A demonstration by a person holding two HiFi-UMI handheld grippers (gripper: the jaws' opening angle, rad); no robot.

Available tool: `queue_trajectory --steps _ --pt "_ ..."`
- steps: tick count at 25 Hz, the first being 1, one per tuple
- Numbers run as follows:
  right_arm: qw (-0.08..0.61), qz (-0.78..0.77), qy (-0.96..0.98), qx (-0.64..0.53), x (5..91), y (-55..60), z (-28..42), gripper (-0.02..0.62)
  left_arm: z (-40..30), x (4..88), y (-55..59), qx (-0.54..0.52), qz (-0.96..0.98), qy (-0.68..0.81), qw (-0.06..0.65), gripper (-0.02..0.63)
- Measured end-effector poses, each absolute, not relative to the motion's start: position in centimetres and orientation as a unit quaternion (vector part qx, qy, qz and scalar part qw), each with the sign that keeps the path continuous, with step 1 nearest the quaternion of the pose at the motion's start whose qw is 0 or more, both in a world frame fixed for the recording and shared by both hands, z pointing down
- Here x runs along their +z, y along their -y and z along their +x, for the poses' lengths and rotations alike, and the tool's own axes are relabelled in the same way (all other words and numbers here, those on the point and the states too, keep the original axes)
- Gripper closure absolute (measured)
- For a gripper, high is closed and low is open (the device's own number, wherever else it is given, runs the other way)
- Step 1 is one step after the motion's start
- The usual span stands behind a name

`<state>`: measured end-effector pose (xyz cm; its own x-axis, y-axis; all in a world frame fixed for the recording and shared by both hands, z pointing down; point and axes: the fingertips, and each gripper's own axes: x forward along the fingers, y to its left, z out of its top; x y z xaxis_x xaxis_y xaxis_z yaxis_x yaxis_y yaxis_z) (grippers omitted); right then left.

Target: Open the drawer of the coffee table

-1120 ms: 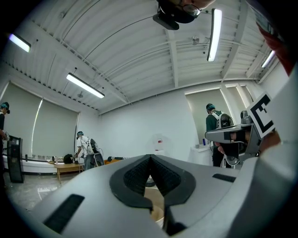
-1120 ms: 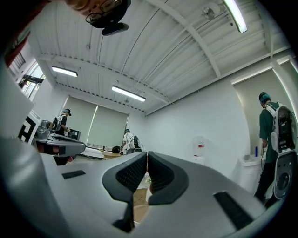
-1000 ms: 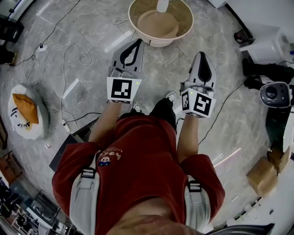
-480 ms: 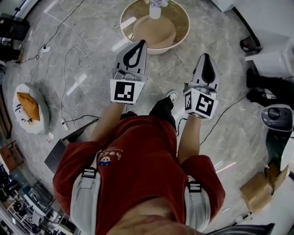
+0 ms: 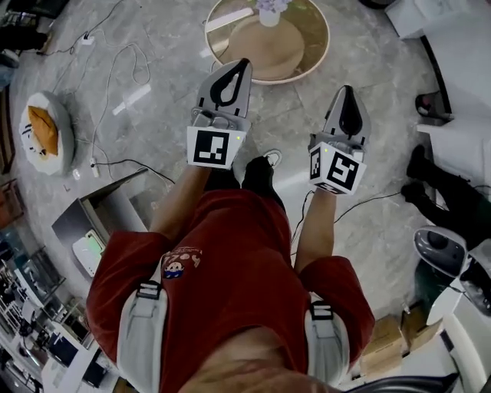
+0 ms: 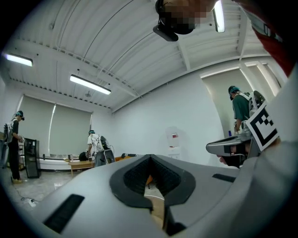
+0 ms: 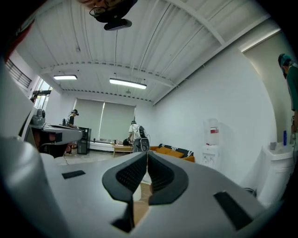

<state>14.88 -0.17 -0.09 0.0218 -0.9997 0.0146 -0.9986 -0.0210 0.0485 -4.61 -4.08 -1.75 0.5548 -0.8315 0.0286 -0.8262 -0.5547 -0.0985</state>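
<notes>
Standing on the marble floor (image 5: 153,46), you hold both grippers out level in front of you, side by side and well apart. The left gripper (image 5: 242,64) has its jaws pressed together with nothing between them, and the left gripper view (image 6: 150,157) shows the pads meeting at the tip. The right gripper (image 5: 345,89) is the same, jaws fully closed and empty, as its own view confirms (image 7: 147,153).

The round coffee table (image 5: 321,54) lies straight ahead of the jaws, at the far edge of the head view, with a white vase (image 5: 268,11) at its centre. The left jaws point at its near rim and end just short of it. The right jaws aim past the rim's right side, so your left hand is the nearer one. No view shows the drawer, so I cannot tell which side it faces, and the round top gives no long axis to go by.

Compared with a second ago, the table looks slightly larger. The cables and the orange cushion (image 5: 42,130) have slid up and left, so you have stepped closer and turned a little.
</notes>
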Motion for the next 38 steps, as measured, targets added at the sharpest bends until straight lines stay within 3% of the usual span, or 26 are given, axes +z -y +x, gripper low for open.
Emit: queue_trajectory --steps 12,17,29,35,38 --pt "0.053 0.667 0.744 -0.002 2.9 4.9 6.8 0.572 -11.5 2.6 7.5 -0.031 -0.862 -0.506 0.018 0.592" --pt "0.059 0.657 0.752 0.018 8.7 5.3 6.2 0.572 -12.2 7.4 9.0 -0.013 -0.857 -0.511 0.071 0.592" --pt "0.112 0.596 0.794 0.046 37.4 5.2 11.1 0.572 -5.6 33.2 6.7 -0.026 -0.832 -0.553 0.045 0.594" --pt "0.095 0.6 0.794 0.018 52.0 6.6 11.5 0.572 -3.3 48.0 7.0 -0.019 -0.825 -0.562 0.057 0.593" --pt "0.098 0.59 0.801 0.021 59.1 7.2 10.8 0.572 -3.0 54.2 8.1 -0.031 -0.813 -0.574 0.096 0.594"
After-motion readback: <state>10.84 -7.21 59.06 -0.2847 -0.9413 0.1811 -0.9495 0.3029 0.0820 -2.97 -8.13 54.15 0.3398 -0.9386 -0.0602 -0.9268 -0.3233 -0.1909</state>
